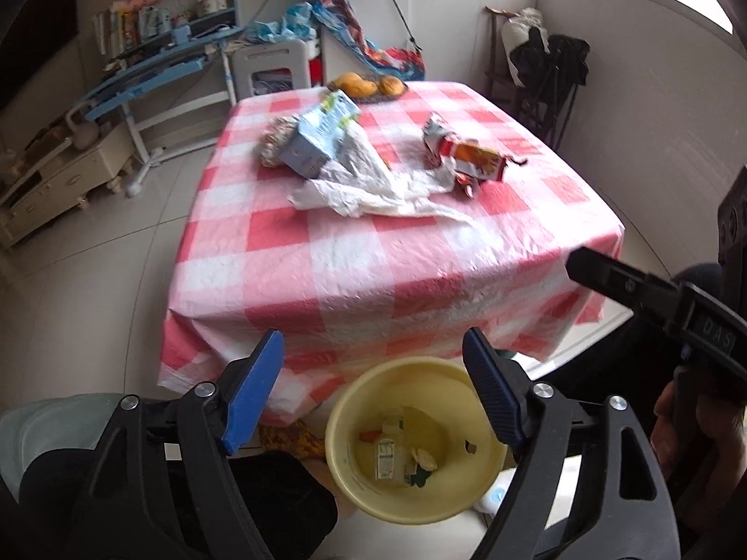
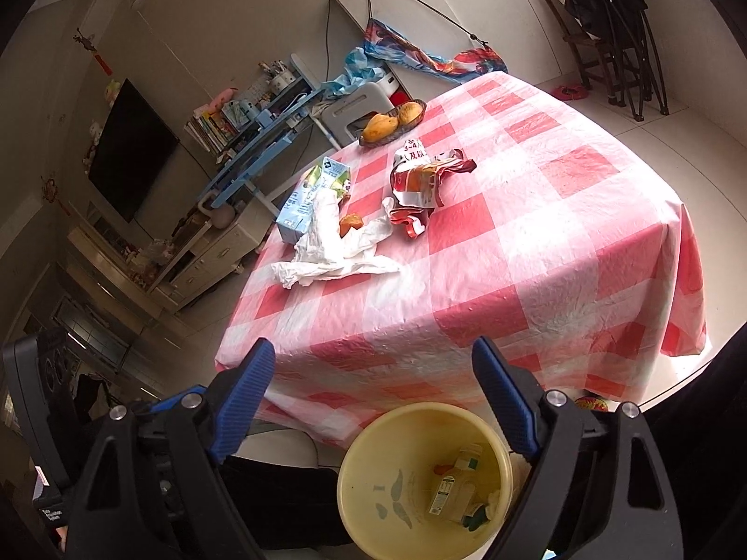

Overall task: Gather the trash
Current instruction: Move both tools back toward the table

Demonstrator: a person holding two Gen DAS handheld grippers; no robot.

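Lying near the counter (image 1: pixel 373 270) middle, toward its far left corner: white plastic bag (image 1: pixel 373 186), blue carton (image 1: pixel 317 140), red wrapper (image 1: pixel 467 154). Sitting below the near edge: yellow bin (image 1: pixel 345 424), holding a bottle (image 1: pixel 390 452). Risking the limp bag dragging the carton over the edge. Hovering above the bin, tilted downward: left gripper (image 1: pixel 373 392) and right gripper (image 2: pixel 373 396), both released, holding nothing.

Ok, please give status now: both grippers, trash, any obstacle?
Left gripper, right gripper open, empty. Bottle in yellow bin. Carton, wrappers on table. Nothing blocking.
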